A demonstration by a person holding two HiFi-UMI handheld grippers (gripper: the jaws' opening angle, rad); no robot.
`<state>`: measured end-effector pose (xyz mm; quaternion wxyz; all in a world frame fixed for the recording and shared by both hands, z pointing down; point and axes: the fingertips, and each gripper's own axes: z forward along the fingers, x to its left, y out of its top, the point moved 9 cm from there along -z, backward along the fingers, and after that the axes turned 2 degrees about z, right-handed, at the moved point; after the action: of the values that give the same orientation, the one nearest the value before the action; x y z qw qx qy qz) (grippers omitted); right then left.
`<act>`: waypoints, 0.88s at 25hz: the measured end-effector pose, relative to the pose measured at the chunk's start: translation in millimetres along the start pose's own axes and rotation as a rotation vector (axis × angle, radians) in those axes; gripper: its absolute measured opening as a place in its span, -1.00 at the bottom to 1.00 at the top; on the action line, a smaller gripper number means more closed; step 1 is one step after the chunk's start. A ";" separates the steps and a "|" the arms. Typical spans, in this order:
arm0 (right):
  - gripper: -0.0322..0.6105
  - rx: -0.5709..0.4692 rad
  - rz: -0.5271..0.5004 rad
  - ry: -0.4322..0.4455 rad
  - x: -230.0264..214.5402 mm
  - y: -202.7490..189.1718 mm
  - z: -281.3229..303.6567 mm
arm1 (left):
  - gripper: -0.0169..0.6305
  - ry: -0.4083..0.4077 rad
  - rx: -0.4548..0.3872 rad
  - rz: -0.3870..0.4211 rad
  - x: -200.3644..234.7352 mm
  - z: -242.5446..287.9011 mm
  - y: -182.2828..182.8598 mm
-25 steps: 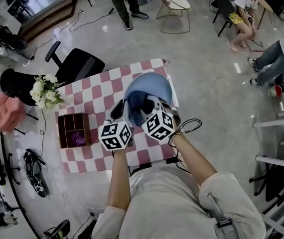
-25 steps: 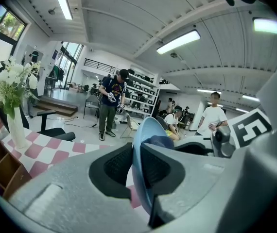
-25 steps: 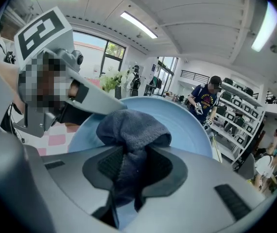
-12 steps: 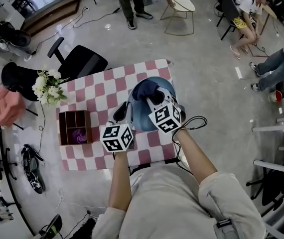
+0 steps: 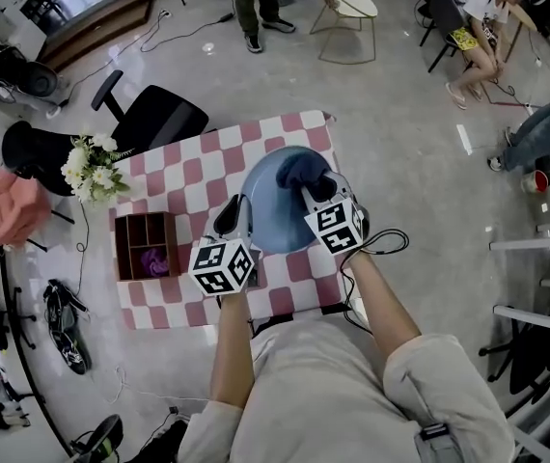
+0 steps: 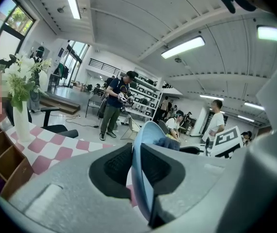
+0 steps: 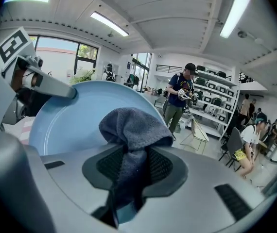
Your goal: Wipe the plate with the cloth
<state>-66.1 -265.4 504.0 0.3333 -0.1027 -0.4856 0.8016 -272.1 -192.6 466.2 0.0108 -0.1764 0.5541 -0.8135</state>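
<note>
A light blue plate point(image 5: 273, 210) is held up over the checkered table point(image 5: 188, 186), tilted on edge. My left gripper point(image 5: 236, 216) is shut on its left rim; in the left gripper view the plate point(image 6: 143, 164) stands edge-on between the jaws. My right gripper point(image 5: 319, 189) is shut on a dark blue cloth point(image 5: 296, 169), which presses against the upper right of the plate's face. In the right gripper view the cloth point(image 7: 131, 130) bunches out of the jaws against the plate point(image 7: 73, 118), with the left gripper point(image 7: 36, 81) at the far rim.
A brown compartment box point(image 5: 143, 249) with something purple inside sits at the table's left. White flowers in a vase point(image 5: 87, 174) stand at the far left corner. A black office chair point(image 5: 150, 123) is behind the table. People stand and sit around the room.
The cloth in my right gripper has slid up and to the right across the plate's face. The plate has stayed held in my left gripper, shifting slightly.
</note>
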 end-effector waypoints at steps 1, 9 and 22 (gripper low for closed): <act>-0.53 0.004 0.000 0.005 3.0 -3.2 -1.1 | -0.82 0.004 -0.004 -0.005 1.2 -0.4 0.3; -0.53 0.021 -0.039 0.070 38.4 -12.8 -4.4 | -0.80 0.020 -0.034 -0.081 15.8 -2.1 2.0; -0.53 -0.001 0.009 0.317 102.7 -9.0 -8.6 | -0.81 0.055 0.026 -0.149 53.1 0.6 -17.9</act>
<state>-135.8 -191.4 523.6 0.4021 -0.2300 -0.4269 0.7766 -318.5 -197.5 497.2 -0.0626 -0.1947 0.5291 -0.8235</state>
